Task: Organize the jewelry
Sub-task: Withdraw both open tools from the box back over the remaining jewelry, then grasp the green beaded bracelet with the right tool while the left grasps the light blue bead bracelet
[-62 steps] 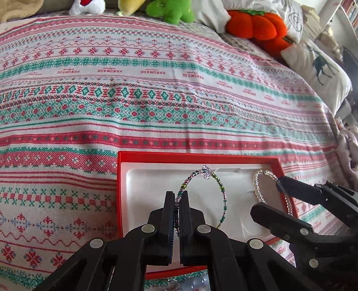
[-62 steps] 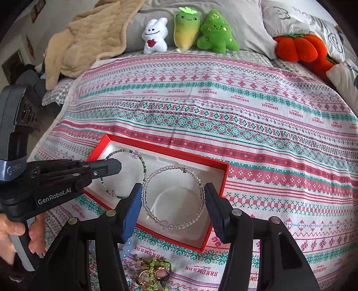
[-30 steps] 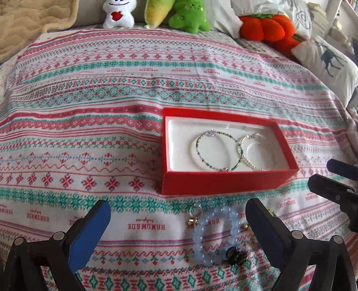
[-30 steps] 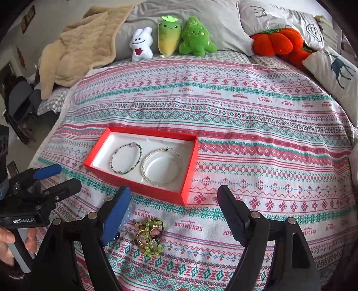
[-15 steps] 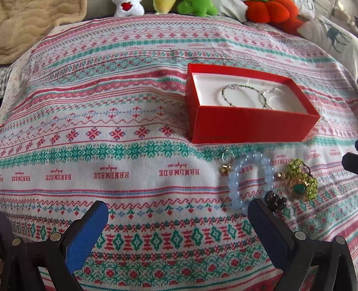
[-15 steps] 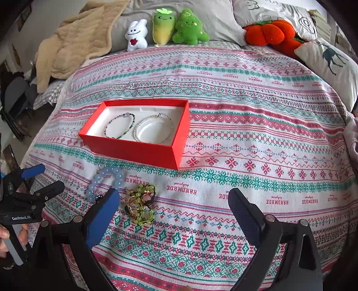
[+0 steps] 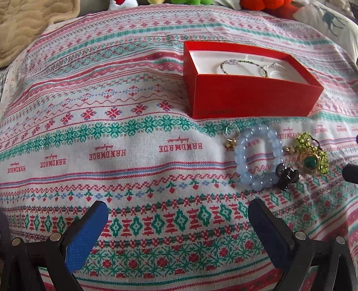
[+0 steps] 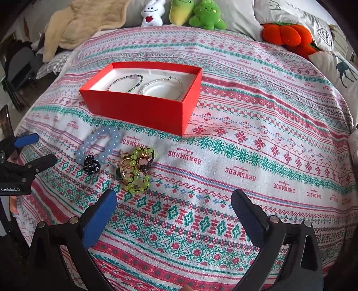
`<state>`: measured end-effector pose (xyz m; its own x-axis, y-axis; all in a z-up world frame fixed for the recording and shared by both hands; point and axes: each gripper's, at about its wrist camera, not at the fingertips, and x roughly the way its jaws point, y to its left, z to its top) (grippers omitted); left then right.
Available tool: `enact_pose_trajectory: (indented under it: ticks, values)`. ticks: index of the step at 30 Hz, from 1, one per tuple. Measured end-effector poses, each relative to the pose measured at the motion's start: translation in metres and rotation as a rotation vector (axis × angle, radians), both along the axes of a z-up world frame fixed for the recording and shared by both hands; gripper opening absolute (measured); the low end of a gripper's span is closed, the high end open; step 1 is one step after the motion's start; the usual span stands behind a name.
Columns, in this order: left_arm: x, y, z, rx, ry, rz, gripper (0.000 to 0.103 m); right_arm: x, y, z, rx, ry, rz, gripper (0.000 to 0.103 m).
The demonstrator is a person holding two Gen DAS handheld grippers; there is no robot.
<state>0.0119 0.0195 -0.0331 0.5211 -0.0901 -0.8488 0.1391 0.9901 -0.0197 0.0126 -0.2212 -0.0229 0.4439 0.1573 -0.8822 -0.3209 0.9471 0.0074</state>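
Red box on the patterned bedspread, open-topped, with 2 bracelets lying side by side on its white lining: dark beaded bracelet on the left, clear beaded bracelet on the right, touching or nearly so. Just in front of the box, loose on the bedspread: pale blue bead bracelet, a small dark clip-like piece touching its near edge, and a tangle of green beads and gold rings just beside. Tiny gold charm at the blue bracelet's far-left side.

Left hand-held gripper spread wide, nothing between the pads, blue bracelet ahead and off to its right. Right hand-held gripper still opening, almost fully wide, nothing between the pads, green tangle ahead and just left of its left pad. Both well short of the box. Plush toys and an orange pumpkin cushion at the bed's far end
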Motion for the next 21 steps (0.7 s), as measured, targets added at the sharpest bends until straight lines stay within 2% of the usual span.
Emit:
enact_pose_trajectory:
  ticks: [7,12,14,16,20,21]
  values:
    - [0.01,-0.009,-0.004,0.017,0.02,-0.024,0.102,0.004,0.011,-0.01,-0.004,0.038,0.014,0.103]
    - [0.012,-0.009,-0.006,-0.001,0.041,-0.022,0.102,0.007,0.02,-0.015,-0.009,0.041,0.041,0.101]
    - [0.012,-0.008,-0.006,-0.007,0.045,-0.02,0.102,0.009,0.023,-0.016,-0.004,0.05,0.06,0.089]
    - [0.011,-0.006,-0.005,-0.016,0.046,-0.018,0.102,0.012,0.024,-0.018,0.026,0.073,0.067,0.07]
    - [0.01,-0.004,-0.003,-0.032,0.043,-0.016,0.102,0.014,0.019,-0.015,0.088,0.083,0.056,0.057]
    - [0.011,-0.003,-0.003,-0.035,0.042,-0.015,0.102,0.013,0.017,-0.013,0.1,0.077,0.054,0.05]
